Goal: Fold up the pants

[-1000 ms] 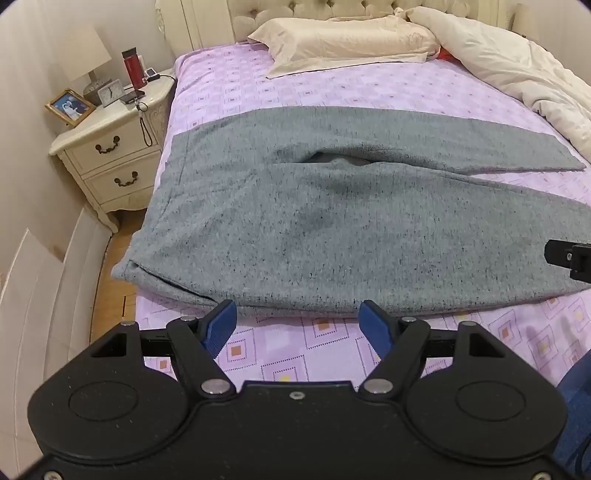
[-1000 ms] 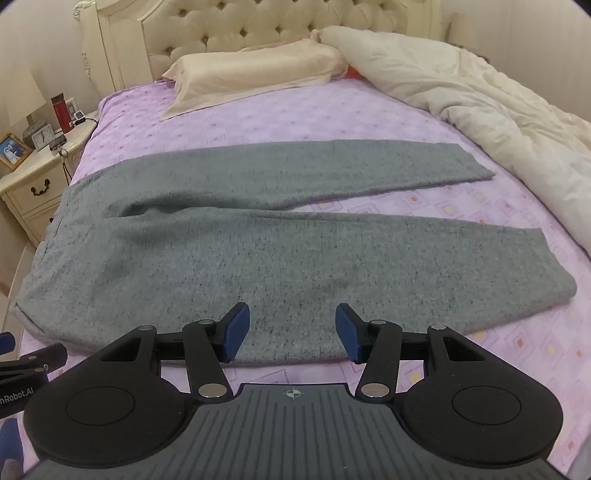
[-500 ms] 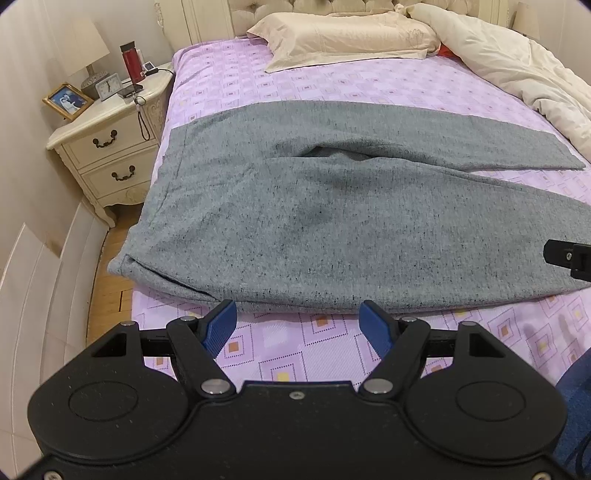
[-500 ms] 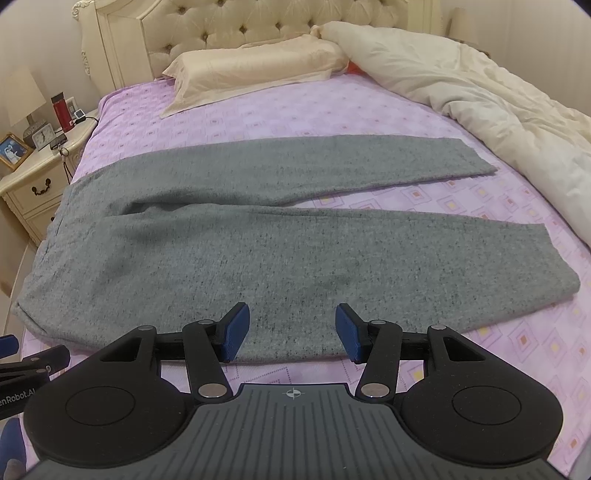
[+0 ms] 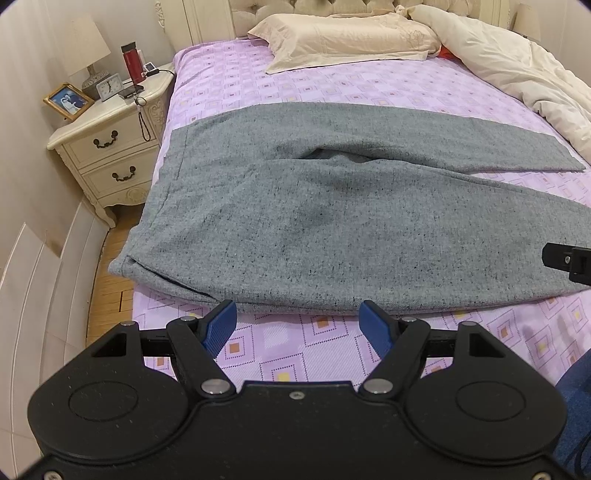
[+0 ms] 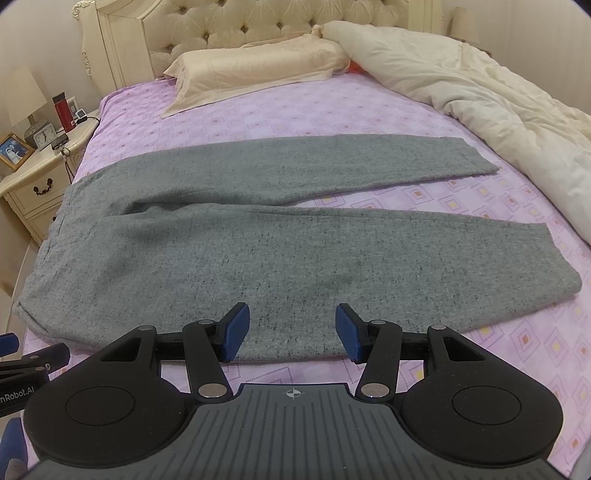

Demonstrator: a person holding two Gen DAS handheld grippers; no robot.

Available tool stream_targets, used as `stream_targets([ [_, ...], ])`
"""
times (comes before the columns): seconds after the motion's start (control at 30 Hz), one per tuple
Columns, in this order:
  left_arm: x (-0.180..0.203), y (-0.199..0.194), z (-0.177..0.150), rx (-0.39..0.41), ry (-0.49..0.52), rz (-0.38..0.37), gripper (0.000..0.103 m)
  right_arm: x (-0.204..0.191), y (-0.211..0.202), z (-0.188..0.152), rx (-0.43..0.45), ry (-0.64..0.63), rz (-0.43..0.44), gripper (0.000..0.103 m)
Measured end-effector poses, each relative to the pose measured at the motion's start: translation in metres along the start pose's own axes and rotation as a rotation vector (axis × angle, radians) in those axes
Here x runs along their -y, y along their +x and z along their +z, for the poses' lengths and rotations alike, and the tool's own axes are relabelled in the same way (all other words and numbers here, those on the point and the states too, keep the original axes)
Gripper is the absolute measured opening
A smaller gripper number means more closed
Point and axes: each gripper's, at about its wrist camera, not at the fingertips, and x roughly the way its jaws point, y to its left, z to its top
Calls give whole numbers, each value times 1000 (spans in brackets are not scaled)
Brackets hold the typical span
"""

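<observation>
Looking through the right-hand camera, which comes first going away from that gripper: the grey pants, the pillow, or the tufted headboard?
From the right gripper, nearest first:
1. Grey pants, spread flat right in front of its open fingers.
2. Pillow, farther up the bed, toward the left.
3. Tufted headboard, at the very back, behind the pillow.

pants (image 6: pixel 258 251): grey, with small dark flecks
bed sheet (image 6: pixel 295 110): lilac, with a pattern of diamonds that have orange or yellow centres
pillow (image 6: pixel 255 66): pale cream-beige
duvet (image 6: pixel 480 96): off-white
headboard (image 6: pixel 221 26): cream, tufted with buttons
nightstand (image 5: pixel 110 144): ivory, with dark handles
bottle (image 5: pixel 132 62): red, with dark cap
left gripper (image 5: pixel 299 325): black body, blue pads
right gripper (image 6: pixel 291 330): black and grey body, blue pads
</observation>
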Motion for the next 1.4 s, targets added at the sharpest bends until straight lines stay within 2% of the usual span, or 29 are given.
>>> stream_targets([
  [1.4, 0, -2, 2, 0, 0, 1, 76, -1, 2, -2, -7, 8, 14, 50],
])
